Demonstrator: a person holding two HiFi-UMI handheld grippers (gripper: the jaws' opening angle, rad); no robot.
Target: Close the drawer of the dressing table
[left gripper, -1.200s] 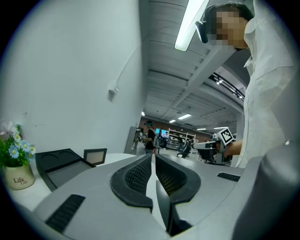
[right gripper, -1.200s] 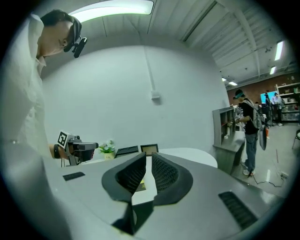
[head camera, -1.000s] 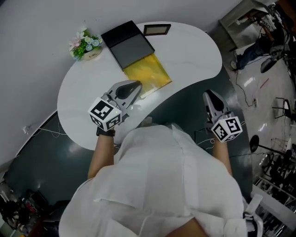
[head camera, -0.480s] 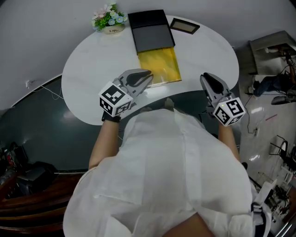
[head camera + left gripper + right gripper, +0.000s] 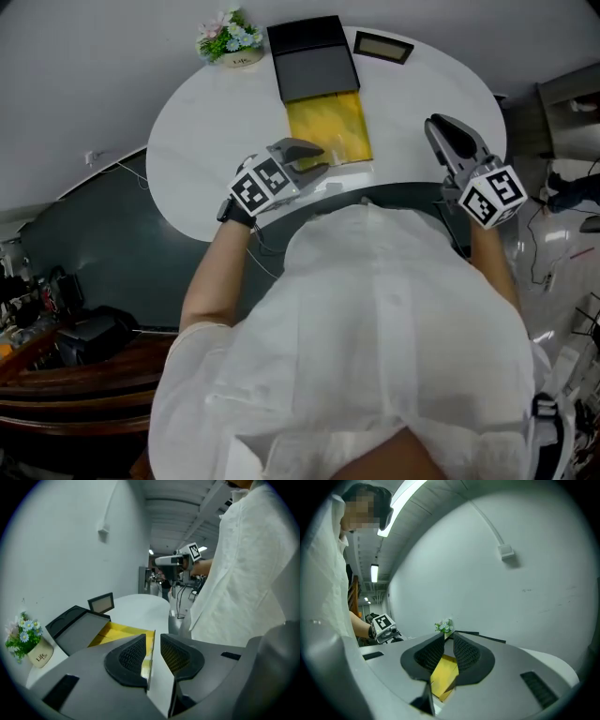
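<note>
Closest in, a person's white shirt (image 5: 375, 328), pressed into the concave near edge of the white desk (image 5: 206, 159), both forearms reaching out past it.

At the near edge, left of the middle: left gripper (image 5: 324, 159), angled down at the desk top, jaws a narrow way apart and just now opening. In the left gripper view, thin front wall of the yellow drawer (image 5: 328, 127) lined up with that gap, pads not pressing on it; cannot tell whether between the pads or just beyond them.

Over the desk's right end: right gripper (image 5: 437, 125), held nearly level, well apart from the drawer, jaws only a slit apart with nothing between them.

Yellow drawer pulled out towards the near edge, its front wall close to that edge, only a slim strip of bare desk top there. Back end still inside the black box (image 5: 314, 61) at the middle of the far edge.

Left half and right end of the desk top bare and open on both sides of the drawer.

At the far edge, flower pot (image 5: 232, 42) just left of the box, small dark-framed panel (image 5: 384, 45) just right of it, both clear of the drawer's path.
</note>
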